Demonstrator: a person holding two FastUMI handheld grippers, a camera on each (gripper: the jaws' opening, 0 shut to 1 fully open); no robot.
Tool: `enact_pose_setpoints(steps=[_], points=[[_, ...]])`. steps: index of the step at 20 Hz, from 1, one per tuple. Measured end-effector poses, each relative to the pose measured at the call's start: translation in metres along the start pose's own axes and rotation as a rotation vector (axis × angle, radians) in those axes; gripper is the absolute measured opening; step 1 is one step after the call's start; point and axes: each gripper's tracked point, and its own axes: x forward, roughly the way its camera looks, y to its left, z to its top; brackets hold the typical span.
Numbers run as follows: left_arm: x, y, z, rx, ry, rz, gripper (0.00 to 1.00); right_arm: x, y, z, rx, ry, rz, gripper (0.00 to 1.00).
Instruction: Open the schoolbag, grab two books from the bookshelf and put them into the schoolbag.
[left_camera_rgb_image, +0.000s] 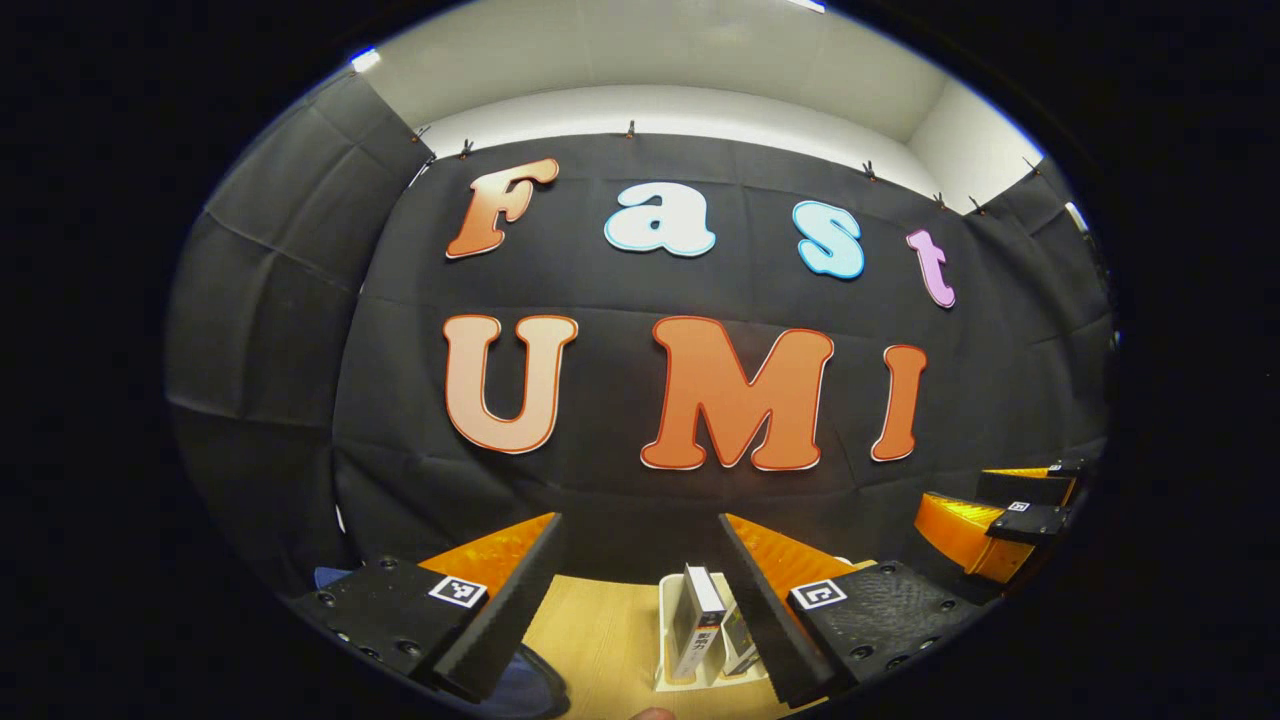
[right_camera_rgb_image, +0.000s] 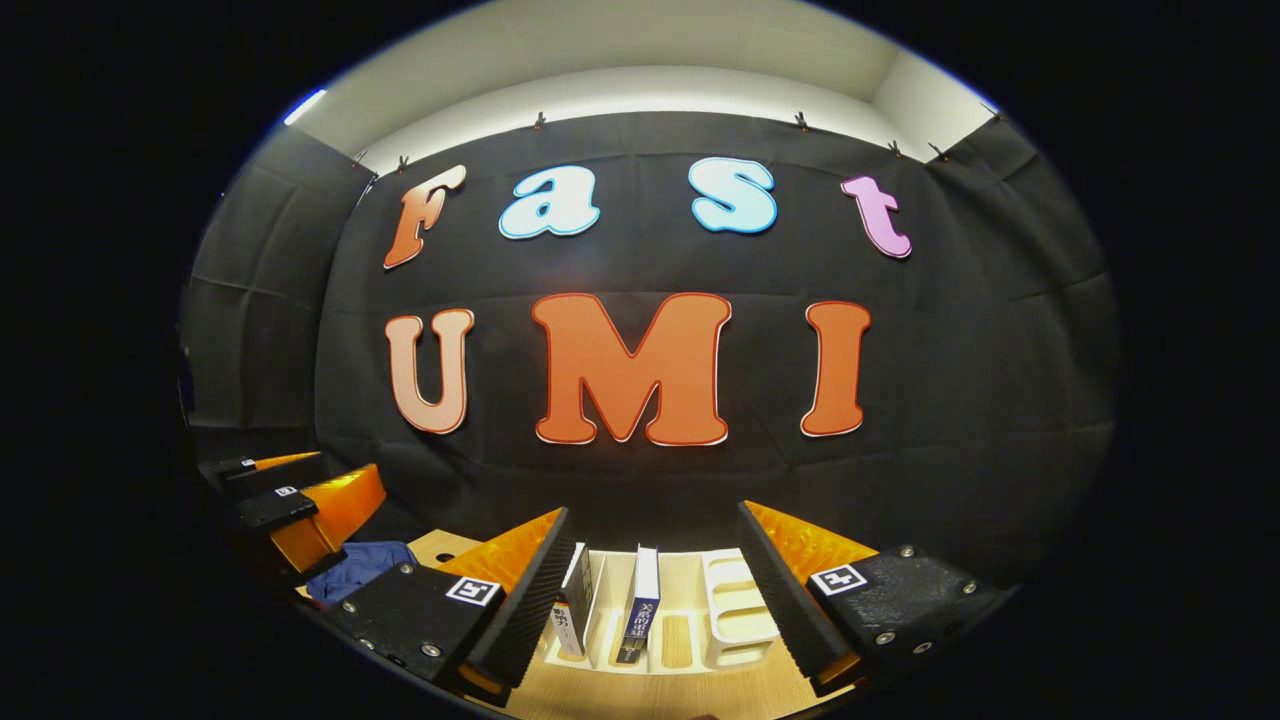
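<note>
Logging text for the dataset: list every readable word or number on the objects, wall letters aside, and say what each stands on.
White book in the bookshelf, spine: dark print, too small to read.
Blue book beside it, spine: light print, too blurred to read.
Square tags on the right claw and the left claw: black-and-white patterns, no words.
No text can be quoted as it reads.

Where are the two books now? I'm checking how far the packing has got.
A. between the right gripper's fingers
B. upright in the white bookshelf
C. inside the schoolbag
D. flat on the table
B: in the right gripper view both books stand upright in slots of the white bookshelf, ahead of the open right gripper.
</note>
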Motion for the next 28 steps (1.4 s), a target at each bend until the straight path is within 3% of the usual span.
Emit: enact_pose_setpoints(steps=[21, 28], points=[[0.001, 0.013, -0.015, 0.010, 0.031, 0.012, 0.94, 0.003, 0.007, -0.018, 0.022, 0.035, 0.002, 0.96], [-0.003, 0.042, -0.059, 0.037, 0.163, -0.006, 0.94, 0.005, 0.017, -0.036, 0.014, 0.072, 0.027, 0.97]])
